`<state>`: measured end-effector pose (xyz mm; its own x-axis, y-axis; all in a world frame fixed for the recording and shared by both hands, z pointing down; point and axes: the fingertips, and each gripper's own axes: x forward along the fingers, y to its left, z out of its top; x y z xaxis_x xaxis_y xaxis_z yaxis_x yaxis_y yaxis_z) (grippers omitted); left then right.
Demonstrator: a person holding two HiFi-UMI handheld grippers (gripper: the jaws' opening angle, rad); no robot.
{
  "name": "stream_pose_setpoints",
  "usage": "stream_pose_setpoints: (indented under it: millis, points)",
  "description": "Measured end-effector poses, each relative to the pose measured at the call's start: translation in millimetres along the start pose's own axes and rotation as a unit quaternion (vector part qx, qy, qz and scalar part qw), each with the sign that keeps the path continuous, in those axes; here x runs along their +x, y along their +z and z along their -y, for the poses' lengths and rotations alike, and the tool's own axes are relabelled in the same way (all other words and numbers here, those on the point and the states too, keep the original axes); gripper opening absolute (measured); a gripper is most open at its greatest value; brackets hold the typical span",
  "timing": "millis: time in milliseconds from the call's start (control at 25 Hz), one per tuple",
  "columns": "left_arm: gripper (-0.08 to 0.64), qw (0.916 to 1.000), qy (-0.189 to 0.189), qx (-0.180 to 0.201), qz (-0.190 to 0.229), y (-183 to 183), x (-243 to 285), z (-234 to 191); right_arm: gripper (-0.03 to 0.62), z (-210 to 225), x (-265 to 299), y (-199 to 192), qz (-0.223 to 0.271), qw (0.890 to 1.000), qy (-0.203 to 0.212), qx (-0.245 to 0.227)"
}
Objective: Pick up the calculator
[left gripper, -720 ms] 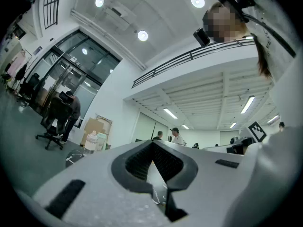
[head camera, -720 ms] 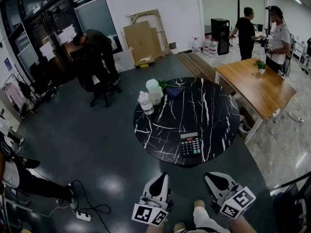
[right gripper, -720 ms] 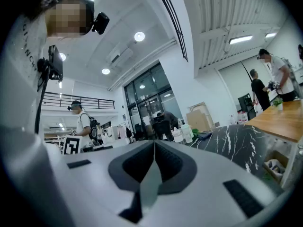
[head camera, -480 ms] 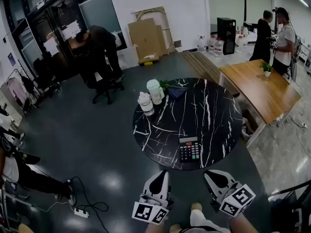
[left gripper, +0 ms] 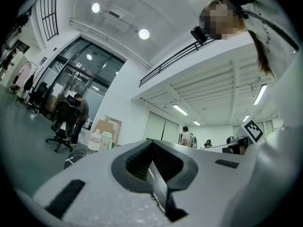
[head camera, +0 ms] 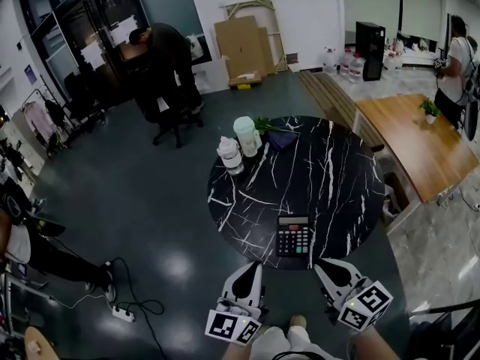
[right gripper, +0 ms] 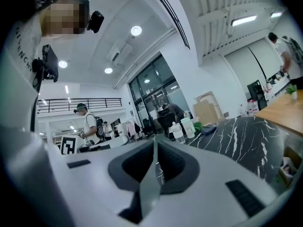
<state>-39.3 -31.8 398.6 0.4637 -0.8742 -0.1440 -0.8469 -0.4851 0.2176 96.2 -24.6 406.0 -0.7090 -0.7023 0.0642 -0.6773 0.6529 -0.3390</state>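
The calculator point(head camera: 293, 235), dark with grey keys and a pale display, lies flat near the front edge of the round black marble table point(head camera: 330, 178). My left gripper point(head camera: 247, 272) hovers off the table, below and to the left of the calculator, with its jaws shut and empty. On the other side, my right gripper point(head camera: 327, 270) sits just off the table's rim, below and right of the calculator, also shut with nothing in it. In the left gripper view the left gripper point(left gripper: 154, 164) shows its jaws pressed together. The right gripper point(right gripper: 154, 160) looks the same in its own view, with the marble table point(right gripper: 246, 136) beyond it. Neither gripper view shows the calculator.
Two pale lidded containers point(head camera: 229, 156) point(head camera: 246, 136), green leaves and a dark cloth point(head camera: 279, 138) stand at the table's far side. A wooden table point(head camera: 420, 145) is to the right. A person bends over an office chair point(head camera: 169, 51). A power strip with cables point(head camera: 123, 313) lies on the floor at left.
The table and calculator have come nearer to both grippers in the head view. Both grippers stay shut and low in the picture. The people at the back right have shifted rightward.
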Motion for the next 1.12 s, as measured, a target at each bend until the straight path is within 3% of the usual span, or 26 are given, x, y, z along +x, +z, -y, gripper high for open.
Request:
stream_pose_setpoints:
  millis: [480,720,920,1120]
  points:
    - [0.008,0.9999,-0.007,0.016,0.0,-9.1,55.4,-36.4,0.014,53.8,54.1,-5.3,-0.033,0.999,-0.017,0.007]
    - [0.008,0.9999,-0.003,0.014,0.002,-21.6,75.7,-62.5,0.086,104.4,85.5,-31.6,-0.093,0.995,-0.019,0.022]
    - [0.008,0.9999,0.011,0.008,0.001,-36.8,82.8,-88.2,0.193,156.6,107.6,-78.9,-0.171,0.98,-0.02,0.097]
    - [0.008,0.9998,0.018,0.003,-0.006,-57.7,91.2,-105.0,0.213,190.8,128.6,-115.4,-0.238,0.962,-0.019,0.133]
